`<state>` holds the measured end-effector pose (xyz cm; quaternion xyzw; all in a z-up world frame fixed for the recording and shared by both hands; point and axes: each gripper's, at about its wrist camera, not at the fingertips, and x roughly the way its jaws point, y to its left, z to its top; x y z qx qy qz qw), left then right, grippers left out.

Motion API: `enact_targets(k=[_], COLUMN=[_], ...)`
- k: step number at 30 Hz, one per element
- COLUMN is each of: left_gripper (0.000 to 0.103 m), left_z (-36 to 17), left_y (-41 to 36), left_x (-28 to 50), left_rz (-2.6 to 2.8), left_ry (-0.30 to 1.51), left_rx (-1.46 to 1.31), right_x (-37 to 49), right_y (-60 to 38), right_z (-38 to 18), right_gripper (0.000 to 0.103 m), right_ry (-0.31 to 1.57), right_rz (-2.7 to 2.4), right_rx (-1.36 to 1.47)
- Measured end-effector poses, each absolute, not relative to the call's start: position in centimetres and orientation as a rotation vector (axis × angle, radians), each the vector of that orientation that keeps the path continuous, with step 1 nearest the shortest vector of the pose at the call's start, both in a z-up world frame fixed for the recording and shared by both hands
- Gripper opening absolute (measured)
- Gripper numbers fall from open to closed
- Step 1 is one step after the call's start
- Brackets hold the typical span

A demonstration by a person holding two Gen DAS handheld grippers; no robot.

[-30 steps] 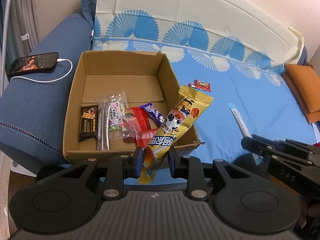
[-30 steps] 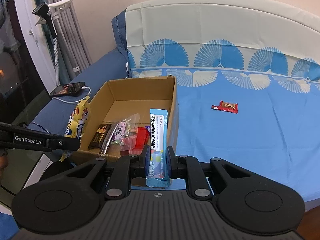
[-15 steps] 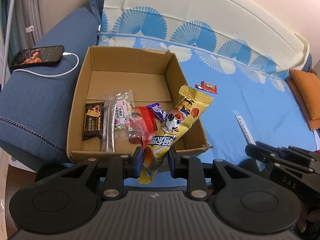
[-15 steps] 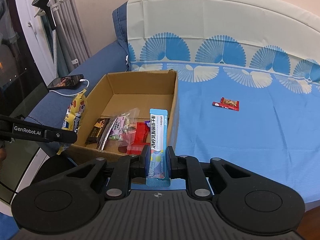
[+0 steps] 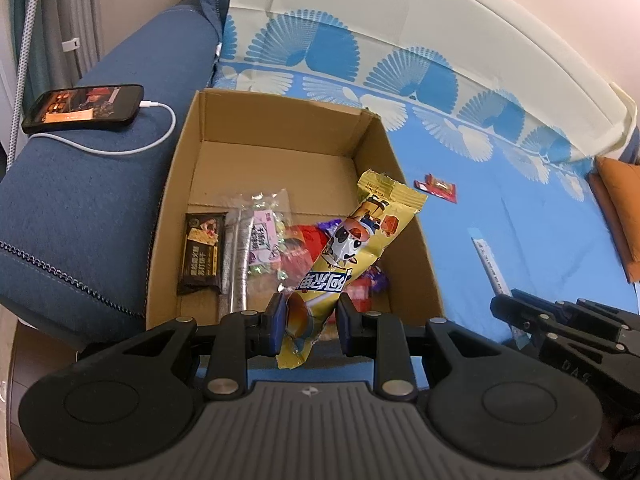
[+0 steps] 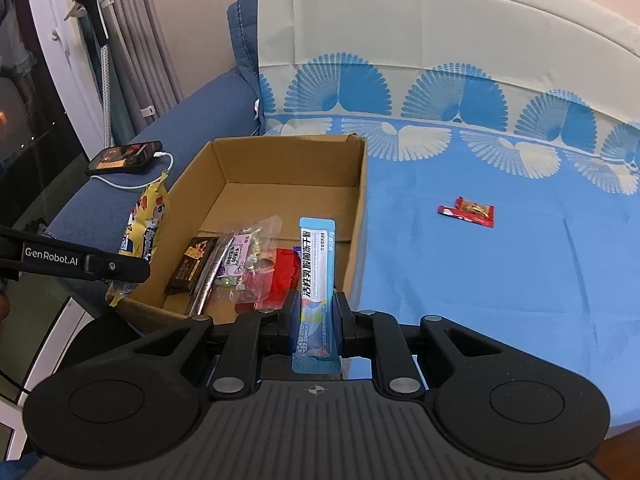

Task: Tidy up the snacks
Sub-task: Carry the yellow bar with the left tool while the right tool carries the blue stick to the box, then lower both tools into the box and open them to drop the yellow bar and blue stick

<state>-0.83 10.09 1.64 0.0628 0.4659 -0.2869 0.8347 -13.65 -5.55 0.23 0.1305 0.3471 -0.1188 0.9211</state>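
Clamped near its lower end between the pads of the left gripper [image 5: 307,322], a yellow snack pack [image 5: 352,248] slants toward the upper right of the left wrist frame, over the cardboard box [image 5: 276,124]. At the bottom centre of the right wrist frame, the right gripper [image 6: 316,324] is closed on a light-blue stick sachet [image 6: 316,280], which stands upright before the box's right wall. Inside the box lie a dark brown bar [image 5: 202,254], a clear candy bag [image 5: 264,236] and red wrappers [image 5: 300,256]. Well apart on the blue sheet [image 6: 480,280], right of the box, lies a small red packet [image 6: 468,211]. A phone [image 5: 84,108] rests on the sofa arm at upper left.
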Motion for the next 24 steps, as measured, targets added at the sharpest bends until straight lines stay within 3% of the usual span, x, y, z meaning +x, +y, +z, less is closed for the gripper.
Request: enact_targets(k=[24], left_gripper=[0.029], left_z=[-2.5], left_y=[7.0], left_x=[8.1], left_rz=[-0.534], left_ry=[1.05], left_rx=[0.161], right_x=[-2.5], right_y=[-7.0], right_z=[-3.2], right_gripper=[0.019], right_ry=[0.808], right_rz=[-0.188], right_rx=[0.313])
